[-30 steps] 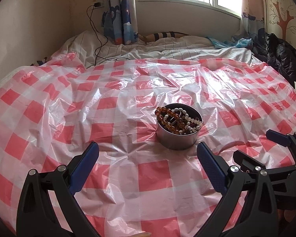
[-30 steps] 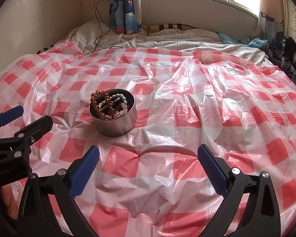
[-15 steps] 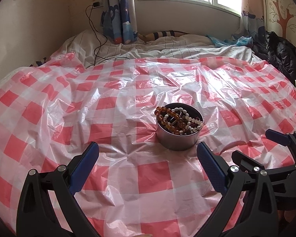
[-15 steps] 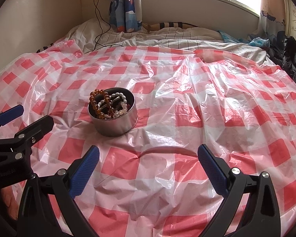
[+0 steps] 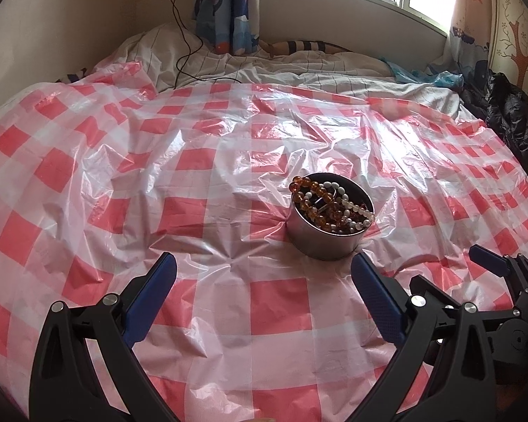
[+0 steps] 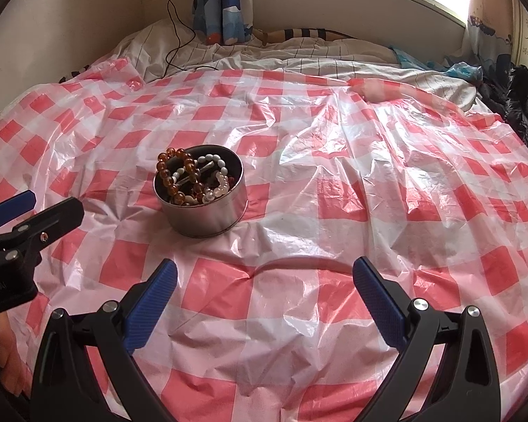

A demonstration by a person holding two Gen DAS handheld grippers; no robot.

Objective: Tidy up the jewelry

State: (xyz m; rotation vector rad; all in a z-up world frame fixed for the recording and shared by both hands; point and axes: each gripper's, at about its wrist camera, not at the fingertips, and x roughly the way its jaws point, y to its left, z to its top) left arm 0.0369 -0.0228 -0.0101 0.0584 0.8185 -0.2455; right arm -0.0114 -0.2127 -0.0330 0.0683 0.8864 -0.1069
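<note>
Our left gripper (image 5: pixel 264 281) and right gripper (image 6: pixel 264 281) hang wide open and empty as before, having edged slightly closer to the round metal tin (image 5: pixel 325 235). It sits mid-sheet on the red-checked plastic sheet (image 6: pixel 334 161), with an amber bead bracelet (image 6: pixel 170 172) and a white bead bracelet (image 6: pixel 216 184) piled to its rim.

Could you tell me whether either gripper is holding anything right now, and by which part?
Nothing is held: left gripper and right gripper are open and empty; the bead bracelets lie in the round metal tin.

A round metal tin (image 5: pixel 325 234) of amber beads (image 5: pixel 311 202) and white beads (image 5: pixel 350 207) sits on the checkered plastic sheet (image 5: pixel 193 183), beyond the left gripper's (image 5: pixel 262 281) spread jaws.
</note>
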